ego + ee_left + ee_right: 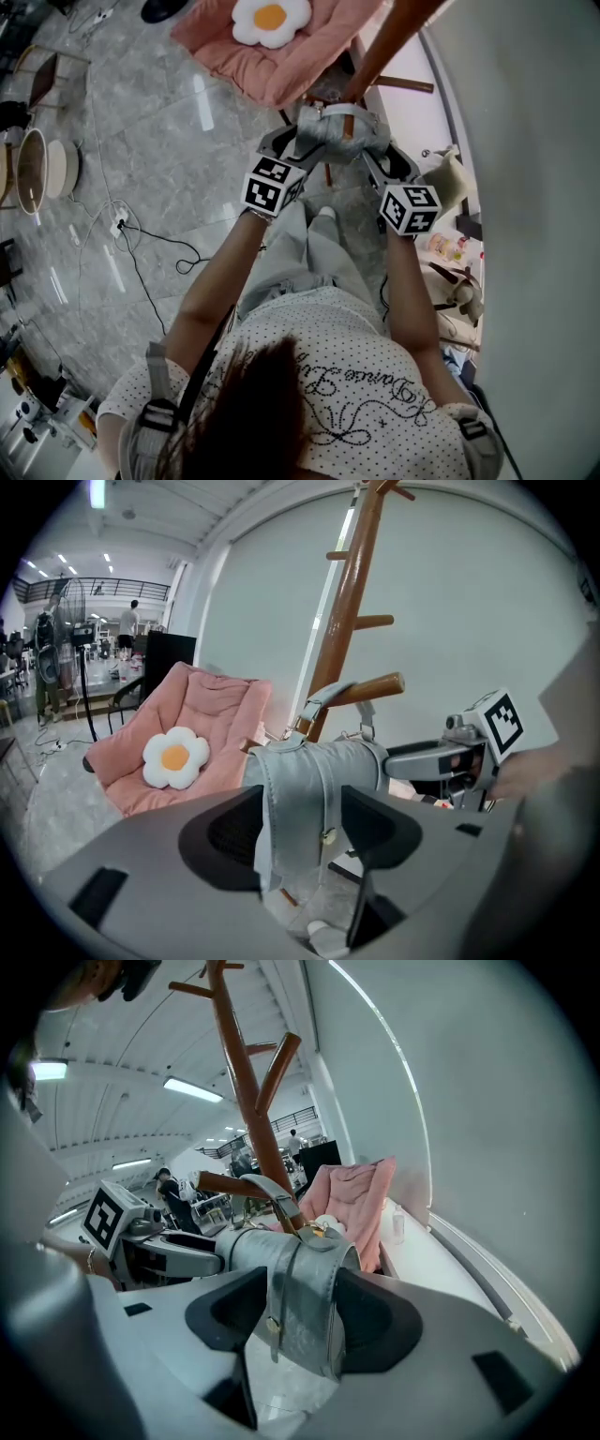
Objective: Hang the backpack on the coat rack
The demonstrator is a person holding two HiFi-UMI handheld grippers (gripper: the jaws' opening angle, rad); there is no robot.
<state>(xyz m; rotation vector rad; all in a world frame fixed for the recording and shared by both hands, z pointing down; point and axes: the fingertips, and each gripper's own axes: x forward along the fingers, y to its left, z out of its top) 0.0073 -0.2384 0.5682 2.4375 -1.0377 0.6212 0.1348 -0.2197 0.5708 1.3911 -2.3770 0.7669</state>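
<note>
One grey backpack (319, 761) hung by its top handle on one peg (370, 686) of one coat rack (354, 592). Two grippers, left gripper (300, 832) and right gripper (298, 1312), jaws wide apart, flanking one backpack end each.

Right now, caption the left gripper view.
Grey backpack, loop over a rack peg, sits between the left tool's jaws.

the backpack (339, 131) hangs by its top loop on a low peg (370, 687) of the coat rack (349, 602), straight ahead of the person. the left gripper (298, 142) flanks its left side and the right gripper (378, 161) its right, each with an edge of the bag between its spread jaws. behind and left of the rack stands a lounge chair (291, 66), with a flower cushion (270, 19) on it. a wall (534, 141) runs along the right.
</note>
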